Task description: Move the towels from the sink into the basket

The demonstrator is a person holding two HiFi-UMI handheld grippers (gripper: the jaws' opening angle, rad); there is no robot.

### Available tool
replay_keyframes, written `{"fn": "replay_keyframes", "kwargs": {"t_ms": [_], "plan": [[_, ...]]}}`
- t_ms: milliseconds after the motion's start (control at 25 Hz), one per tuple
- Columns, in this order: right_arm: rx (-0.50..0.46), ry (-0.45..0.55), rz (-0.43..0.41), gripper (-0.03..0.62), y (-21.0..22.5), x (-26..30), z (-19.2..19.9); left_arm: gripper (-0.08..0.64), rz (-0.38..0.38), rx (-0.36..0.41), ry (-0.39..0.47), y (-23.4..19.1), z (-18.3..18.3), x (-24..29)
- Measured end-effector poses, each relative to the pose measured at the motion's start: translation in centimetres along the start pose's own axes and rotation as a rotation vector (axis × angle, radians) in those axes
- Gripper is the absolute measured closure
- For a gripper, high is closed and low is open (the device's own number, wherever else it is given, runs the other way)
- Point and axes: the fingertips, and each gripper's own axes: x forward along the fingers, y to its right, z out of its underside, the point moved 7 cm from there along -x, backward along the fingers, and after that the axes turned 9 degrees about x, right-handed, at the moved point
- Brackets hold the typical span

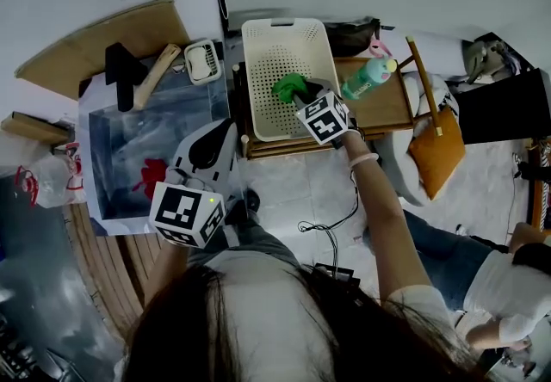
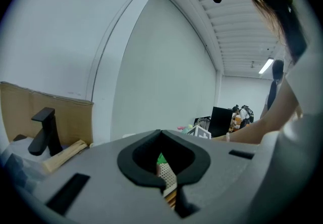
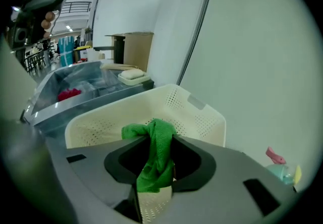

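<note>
- Right gripper point(image 1: 300, 97): reaches out over the basket with its nose tipped down; jaws pinch a green towel.
- Green towel point(image 3: 156, 153): bunched, clamped between the right gripper's pads, one fold poking above them and the rest hanging below. It sits over the middle of the basket, inside the line of the rim. Whether it touches the basket floor cannot be told.
- Basket point(image 1: 255, 72): cream plastic with perforated walls and floor, standing on a wooden stand point(image 1: 389, 110) just beside the sink. Apart from the towel held over it, it looks bare.
- Left gripper point(image 2: 160, 134): held close to the person's body, near the sink's near corner, about level; jaw tips pressed together, nothing between them.
- Sink point(image 1: 97, 161): a rectangular basin with a wrinkled clear lining.
- Red towel point(image 1: 153, 174): crumpled on the sink floor, well apart from both grippers.
- Faucet point(image 1: 121, 72): black, at the far edge of the sink.
- Wooden piece point(image 1: 156, 74): lies slantwise beside the faucet.
- Soap dish point(image 1: 203, 60): pale, between the sink and the basket.
- Spray bottle point(image 1: 369, 75): green with a pink trigger, lying on the stand to the right of the basket.
</note>
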Motion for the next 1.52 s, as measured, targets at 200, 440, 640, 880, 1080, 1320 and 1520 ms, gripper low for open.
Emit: {"fn": "replay_keyframes", "kwargs": {"t_ms": [200, 440, 640, 880, 1080, 1320, 1520], "plan": [[-0.037, -0.088, -0.032, 0.445, 0.3, 2.2, 0.9, 0.552, -0.02, -0.022, -0.014, -0.4, 0.5, 0.0], [-0.018, -0.153, -0.046, 0.425, 0.8, 3.7, 1.5, 0.552, -0.044, -0.035, -0.033, -1.0, 1.1, -0.5], [0.016, -0.132, -0.039, 0.408, 0.4, 2.9, 1.2, 0.552, -0.062, -0.039, -0.04, -1.5, 1.2, -1.5], [0.125, -0.044, -0.01, 0.413, -0.5, 0.9, 0.3, 0.552, -0.075, -0.037, -0.032, -1.8, 0.9, -3.1], [0.173, -0.02, 0.034, 0.453, -1.9, -0.7, -0.8, 0.552, -0.081, -0.033, -0.017, -2.4, 0.8, -5.1], [0.198, 0.039, 0.094, 0.511, -4.0, -2.8, -1.9, 0.552, -0.076, -0.02, -0.003, -3.4, 0.5, -8.1], [0.226, 0.054, 0.113, 0.525, -6.9, -4.1, -2.3, 0.552, -0.073, -0.011, 0.008, -4.8, 0.3, -10.8]]}}
